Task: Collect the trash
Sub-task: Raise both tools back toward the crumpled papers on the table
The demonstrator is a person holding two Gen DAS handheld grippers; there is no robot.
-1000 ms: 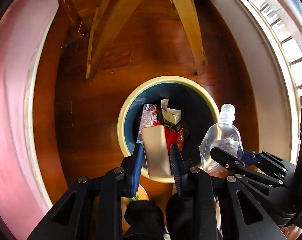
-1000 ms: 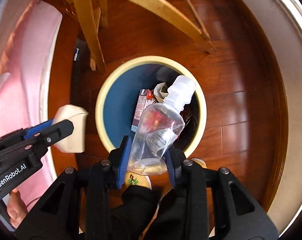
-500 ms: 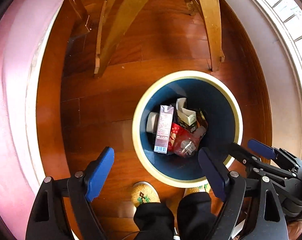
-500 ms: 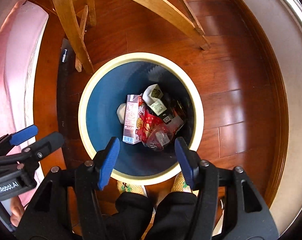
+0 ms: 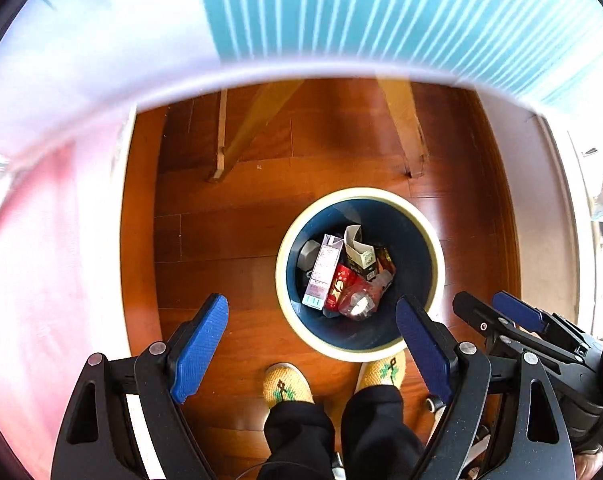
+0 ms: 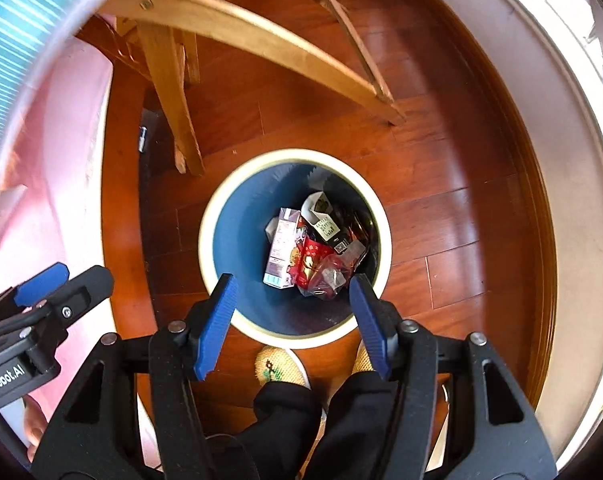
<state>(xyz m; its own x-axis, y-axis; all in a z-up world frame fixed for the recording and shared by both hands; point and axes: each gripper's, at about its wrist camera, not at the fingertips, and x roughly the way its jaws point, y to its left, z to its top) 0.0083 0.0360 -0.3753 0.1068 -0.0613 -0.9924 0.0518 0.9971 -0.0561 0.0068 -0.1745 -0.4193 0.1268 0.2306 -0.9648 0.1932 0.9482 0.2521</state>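
Bin [image 5: 437, 268], frame centre: carton [image 5: 321, 272], clear bottle [image 5: 361, 300], red wrapper [image 5: 341, 286]; deeper items indistinct; left gripper [image 5: 317, 344] and right gripper [image 6: 293, 316] both released, empty.

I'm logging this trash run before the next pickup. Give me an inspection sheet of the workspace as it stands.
Surface: wooden floor, reddish planks.
Job's things: bin on the floor, cream rim, blue inside; it holds a carton, a red wrapper, a clear plastic bottle and a small box.
Clutter: small dark object on the floor left of the bin; cannot tell what.
Tongs: left tongs open, empty; right tongs open, empty, above the bin's near rim.
Cables: nothing seen.
Surroundings: wooden chair legs beyond the bin; person's slippers beside it.
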